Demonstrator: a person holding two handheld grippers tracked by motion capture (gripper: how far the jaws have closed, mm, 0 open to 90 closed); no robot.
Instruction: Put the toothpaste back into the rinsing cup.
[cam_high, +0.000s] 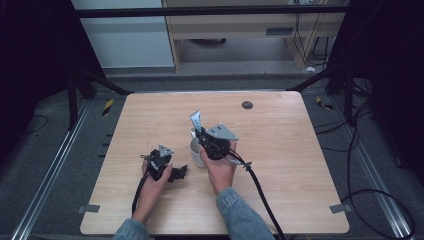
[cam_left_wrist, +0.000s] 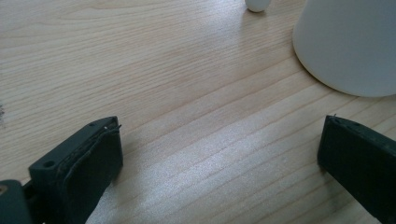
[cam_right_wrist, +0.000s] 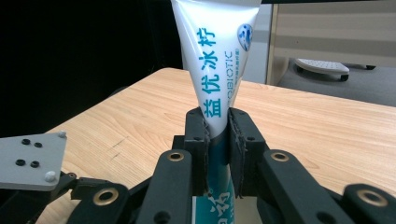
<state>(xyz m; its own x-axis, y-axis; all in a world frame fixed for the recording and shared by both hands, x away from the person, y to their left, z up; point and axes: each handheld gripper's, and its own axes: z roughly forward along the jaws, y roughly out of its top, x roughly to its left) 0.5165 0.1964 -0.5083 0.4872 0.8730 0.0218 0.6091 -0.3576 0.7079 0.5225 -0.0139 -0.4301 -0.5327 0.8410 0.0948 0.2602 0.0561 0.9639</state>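
Pale wood makes up the square table (cam_high: 280, 165), which carries everything here, with a small dark round plug (cam_high: 247, 105) set in its far side. Near the middle stands a white ceramic cup (cam_high: 196, 152), upright, mouth up; in the left gripper view its white wall (cam_left_wrist: 350, 46) rises at the far right, with a small white rounded piece (cam_left_wrist: 257, 4) on the wood beyond it that I cannot identify. The right gripper (cam_high: 207, 141), held in the person's right hand (cam_high: 220, 172), hangs just over the cup's right rim, and its jaws are clenched on a white plastic toothpaste tube with teal lettering (cam_right_wrist: 217, 70). The tube stands nearly upright, its flat crimped end (cam_high: 195, 120) high and its cap end pointing down toward the cup, which suggests it is being lowered into the cup to stand there. The left gripper (cam_high: 177, 173) rests low on the table just left of the cup, jaws spread wide with bare wood between them, grasping nothing; it looks placed there to steady the cup if needed.
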